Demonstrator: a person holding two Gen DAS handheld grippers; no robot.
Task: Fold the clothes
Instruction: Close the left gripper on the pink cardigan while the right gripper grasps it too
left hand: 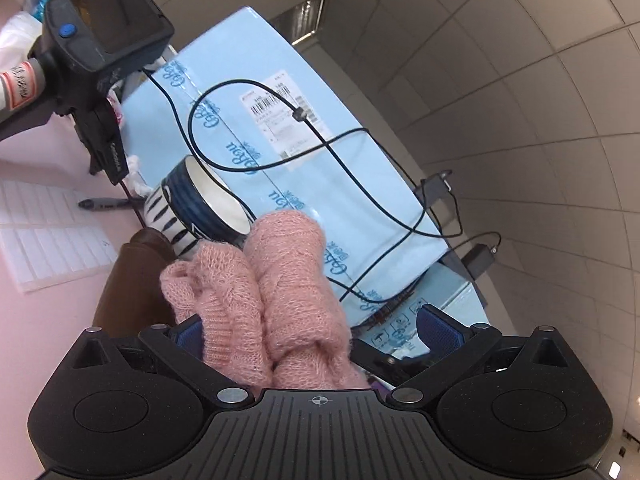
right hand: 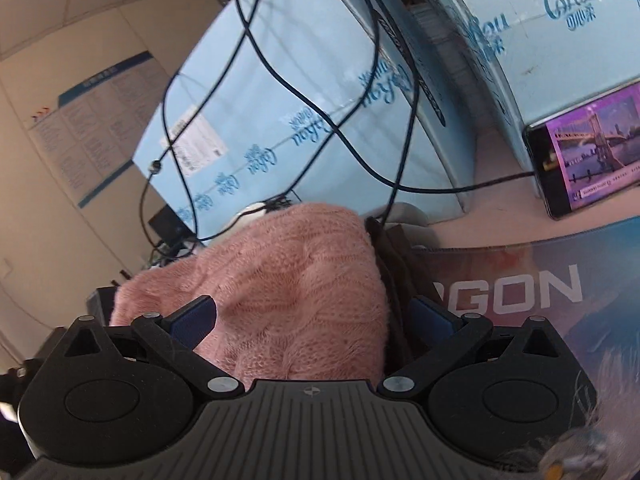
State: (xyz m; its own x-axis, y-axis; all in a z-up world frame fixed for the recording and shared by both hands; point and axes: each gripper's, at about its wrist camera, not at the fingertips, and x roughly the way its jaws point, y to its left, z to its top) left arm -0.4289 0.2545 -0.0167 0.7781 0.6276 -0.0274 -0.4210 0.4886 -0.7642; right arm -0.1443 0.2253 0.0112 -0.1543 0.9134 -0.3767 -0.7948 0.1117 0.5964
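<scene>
A pink knitted sweater (left hand: 276, 292) is bunched up between the blue pads of my left gripper (left hand: 312, 330), whose jaws stand wide apart around the folds. A brown garment (left hand: 128, 280) lies beside it on the pink table. In the right wrist view the same pink sweater (right hand: 288, 284) fills the space between the fingers of my right gripper (right hand: 312, 318), which is also wide open; the left pad (right hand: 192, 320) rests on the knit. A dark brown garment (right hand: 396, 280) lies along the sweater's right side.
Light blue cartons (left hand: 256, 120) draped with black cables (left hand: 340, 160) stand behind. A blue striped bowl (left hand: 200, 204), a pen (left hand: 104, 203), label sheets (left hand: 48, 232) and another handheld device (left hand: 96, 40) are at left. A phone (right hand: 588, 152) and a printed mat (right hand: 540, 280) lie at right.
</scene>
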